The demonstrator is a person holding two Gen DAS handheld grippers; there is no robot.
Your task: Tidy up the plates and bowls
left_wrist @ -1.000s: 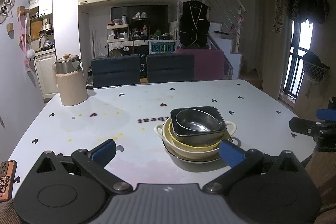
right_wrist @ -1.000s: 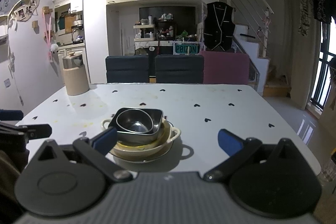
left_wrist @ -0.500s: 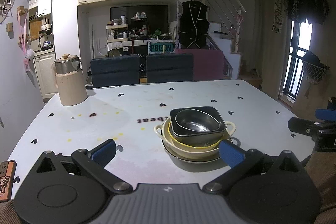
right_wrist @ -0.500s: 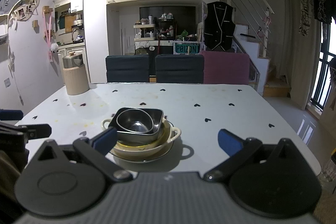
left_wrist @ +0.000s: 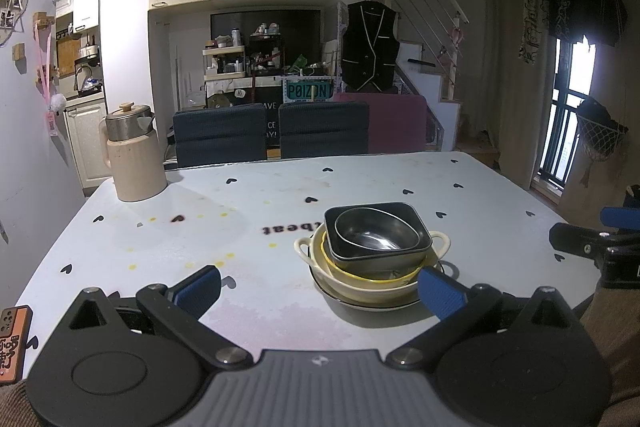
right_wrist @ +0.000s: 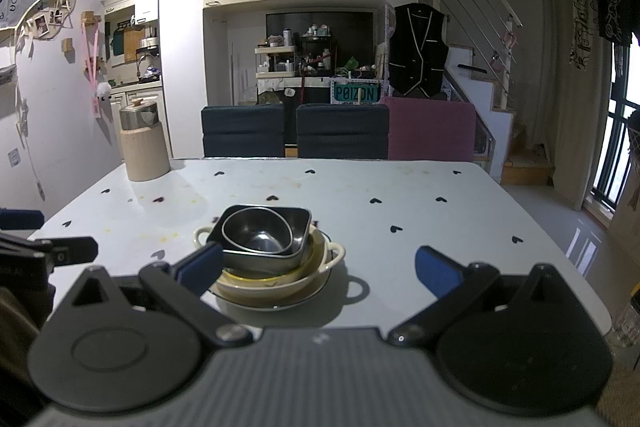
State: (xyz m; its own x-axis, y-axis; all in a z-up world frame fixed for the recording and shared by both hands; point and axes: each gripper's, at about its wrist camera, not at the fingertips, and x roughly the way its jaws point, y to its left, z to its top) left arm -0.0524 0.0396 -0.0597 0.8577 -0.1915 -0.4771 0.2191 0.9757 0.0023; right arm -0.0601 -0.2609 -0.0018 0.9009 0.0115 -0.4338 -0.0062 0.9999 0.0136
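We have the nested stack (left_wrist: 374,259) near the table's (left_wrist: 240,227) front edge, between both tools: ahead-right of our left gripper (left_wrist: 318,287), ahead-left of our right gripper (right_wrist: 318,267), about equally near. Both sets of fingers spread wide, empty. Steel bowl (right_wrist: 258,231) in dark square dish (right_wrist: 298,221), cream handled bowl (left_wrist: 360,285), plate underneath.
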